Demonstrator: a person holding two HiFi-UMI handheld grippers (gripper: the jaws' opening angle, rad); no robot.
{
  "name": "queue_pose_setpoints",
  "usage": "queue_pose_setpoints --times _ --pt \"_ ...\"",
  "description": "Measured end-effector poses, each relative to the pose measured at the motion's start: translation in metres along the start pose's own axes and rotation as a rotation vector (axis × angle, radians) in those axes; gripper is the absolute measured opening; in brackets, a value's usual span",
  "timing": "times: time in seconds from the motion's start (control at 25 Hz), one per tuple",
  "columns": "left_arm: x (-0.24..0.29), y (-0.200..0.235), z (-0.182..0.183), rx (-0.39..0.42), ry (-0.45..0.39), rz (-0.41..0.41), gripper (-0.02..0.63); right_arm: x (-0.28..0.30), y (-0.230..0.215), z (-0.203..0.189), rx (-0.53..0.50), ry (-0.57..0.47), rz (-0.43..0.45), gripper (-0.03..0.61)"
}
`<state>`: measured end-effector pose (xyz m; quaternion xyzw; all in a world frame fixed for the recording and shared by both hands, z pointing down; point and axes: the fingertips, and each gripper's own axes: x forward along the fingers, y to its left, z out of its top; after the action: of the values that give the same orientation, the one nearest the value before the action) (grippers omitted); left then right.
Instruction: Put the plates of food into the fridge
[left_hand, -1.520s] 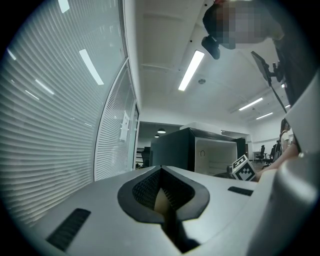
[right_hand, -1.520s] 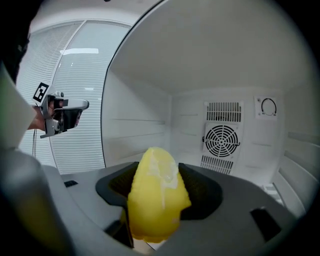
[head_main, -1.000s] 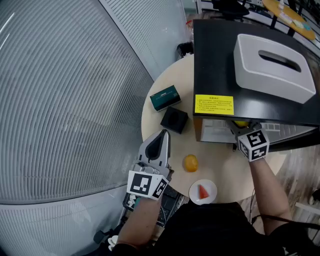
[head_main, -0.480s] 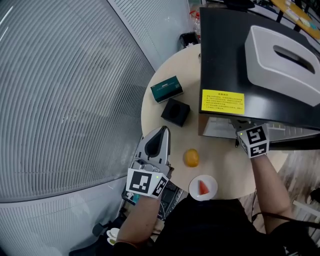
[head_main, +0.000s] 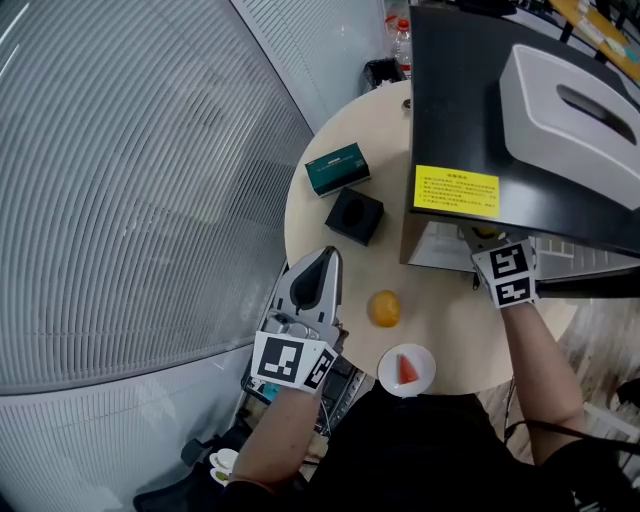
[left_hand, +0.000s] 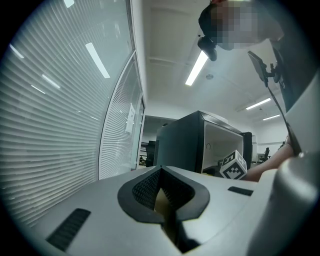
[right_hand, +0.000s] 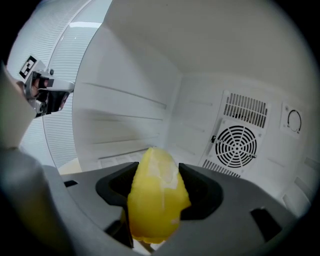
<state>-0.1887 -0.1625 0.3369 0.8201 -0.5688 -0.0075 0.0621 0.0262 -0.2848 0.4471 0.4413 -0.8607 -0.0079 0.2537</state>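
Observation:
My right gripper (head_main: 486, 238) reaches into the open front of the black fridge (head_main: 500, 130). In the right gripper view its jaws (right_hand: 155, 187) are shut on a yellow piece of food (right_hand: 156, 192), with the white fridge interior and its fan grille (right_hand: 236, 145) behind. In the head view only a sliver of the yellow food (head_main: 487, 232) shows under the fridge's top edge. A small white plate (head_main: 421, 358) with a red slice (head_main: 406, 369) sits at the table's near edge. My left gripper (head_main: 325, 262) hangs over the table's left edge, shut and empty.
An orange fruit (head_main: 384, 308) lies on the round beige table (head_main: 450, 320) between the grippers. A green box (head_main: 337, 168) and a black cube (head_main: 356, 216) lie farther back on the left. A white tissue box (head_main: 575, 95) rests on the fridge top. A ribbed glass wall (head_main: 130, 200) runs along the left.
The head view has shifted a little. Both grippers stay about where they were, the right one still holding the yellow food in the fridge opening.

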Motion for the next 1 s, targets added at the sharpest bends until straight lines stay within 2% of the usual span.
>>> queue_pose_setpoints --times 0.36,0.56,1.0 --pt "-0.011 0.003 0.007 -0.001 -0.01 0.014 0.003 0.006 0.005 -0.006 -0.055 0.084 -0.005 0.259" --pt "-0.019 0.005 0.009 -0.004 -0.011 0.028 0.003 0.006 0.005 -0.006 -0.058 0.078 -0.018 0.259" --pt "-0.039 0.004 0.017 0.0 -0.022 0.053 0.003 -0.005 0.009 -0.003 -0.021 0.036 0.012 0.261"
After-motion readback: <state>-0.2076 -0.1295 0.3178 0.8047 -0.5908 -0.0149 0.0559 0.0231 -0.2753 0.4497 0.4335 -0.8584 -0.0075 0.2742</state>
